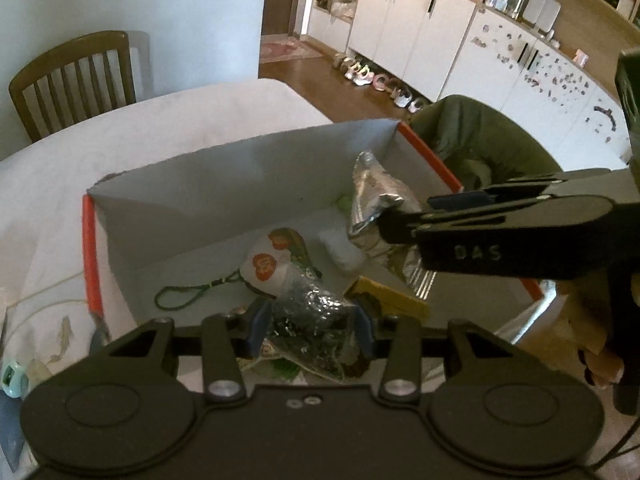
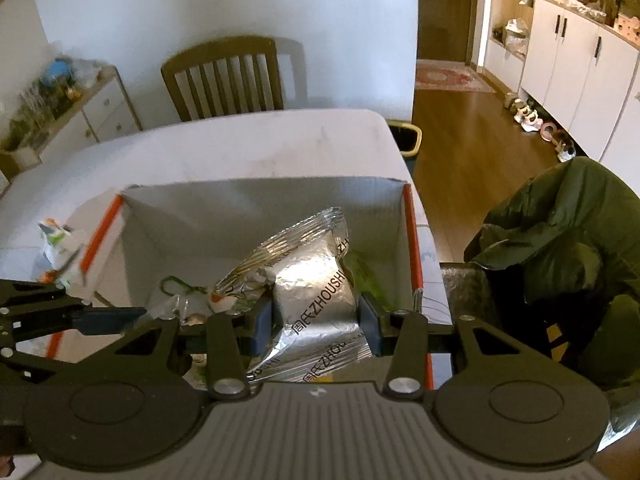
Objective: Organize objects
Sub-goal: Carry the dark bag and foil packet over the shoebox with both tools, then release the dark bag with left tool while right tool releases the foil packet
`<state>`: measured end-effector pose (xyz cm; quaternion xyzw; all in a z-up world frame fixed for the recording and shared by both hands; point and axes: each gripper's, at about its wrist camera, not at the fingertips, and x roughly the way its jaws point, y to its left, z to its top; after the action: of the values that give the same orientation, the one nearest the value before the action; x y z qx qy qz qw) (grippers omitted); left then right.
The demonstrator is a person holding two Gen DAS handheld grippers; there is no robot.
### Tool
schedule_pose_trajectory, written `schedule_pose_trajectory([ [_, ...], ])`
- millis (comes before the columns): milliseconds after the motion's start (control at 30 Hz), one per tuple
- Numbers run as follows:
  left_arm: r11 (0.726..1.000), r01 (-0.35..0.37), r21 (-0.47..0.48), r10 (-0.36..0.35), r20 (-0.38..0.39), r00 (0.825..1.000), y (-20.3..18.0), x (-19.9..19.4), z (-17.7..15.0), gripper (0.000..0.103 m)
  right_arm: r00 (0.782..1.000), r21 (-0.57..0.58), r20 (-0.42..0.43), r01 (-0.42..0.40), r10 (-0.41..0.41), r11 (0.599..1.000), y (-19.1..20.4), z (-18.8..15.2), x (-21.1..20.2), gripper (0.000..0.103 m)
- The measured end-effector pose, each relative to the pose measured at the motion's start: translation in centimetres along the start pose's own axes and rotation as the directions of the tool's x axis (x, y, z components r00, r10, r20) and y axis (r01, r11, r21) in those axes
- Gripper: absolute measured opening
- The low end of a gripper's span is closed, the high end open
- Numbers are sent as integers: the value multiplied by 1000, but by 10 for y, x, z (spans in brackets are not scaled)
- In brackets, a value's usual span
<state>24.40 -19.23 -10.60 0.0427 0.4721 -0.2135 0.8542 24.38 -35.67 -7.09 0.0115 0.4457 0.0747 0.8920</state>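
Observation:
A grey cardboard box with orange edges (image 1: 224, 184) stands on the white table; it also shows in the right wrist view (image 2: 224, 216). My left gripper (image 1: 310, 326) is shut on a dark crinkled foil packet (image 1: 312, 312) over the box's near side. My right gripper (image 2: 316, 320) is shut on a silver foil bag (image 2: 308, 272) printed ZHOUSHI, held above the box. In the left wrist view the right gripper (image 1: 404, 216) reaches in from the right with the silver bag (image 1: 372, 192). Inside lie a white pouch with orange hearts (image 1: 268, 264), a green cord (image 1: 188, 292) and a yellow packet (image 1: 392, 296).
A wooden chair (image 2: 228, 80) stands behind the table (image 2: 240, 148). A green jacket (image 2: 560, 232) hangs over a chair on the right. A small colourful packet (image 2: 56, 240) lies left of the box. White cabinets (image 1: 420, 32) and shoes line the far wall.

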Motion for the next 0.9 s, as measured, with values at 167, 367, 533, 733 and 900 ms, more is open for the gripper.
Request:
schedule_pose_trajectory([
  [167, 1000, -22, 19, 23, -25, 999, -5, 16, 5, 43, 1000, -34, -23, -8, 8, 999, 2, 2, 20, 44],
  [367, 999, -39, 33, 41, -68, 997, -7, 34, 8, 43, 998, -45, -65, -15, 12, 999, 2, 3, 39, 45],
  [533, 999, -40, 32, 43, -96, 994, -5, 43, 9, 43, 997, -65, -78, -19, 14, 998, 3, 4, 47, 45],
  [733, 999, -24, 31, 28, -132, 991, -10, 53, 10, 44, 996, -58, -86, -36, 31, 998, -1, 5, 49, 46],
  [900, 1000, -20, 13, 22, -152, 988, -9, 59, 12, 46, 995, -66, -91, -57, 51, 996, 1, 4, 48, 46],
])
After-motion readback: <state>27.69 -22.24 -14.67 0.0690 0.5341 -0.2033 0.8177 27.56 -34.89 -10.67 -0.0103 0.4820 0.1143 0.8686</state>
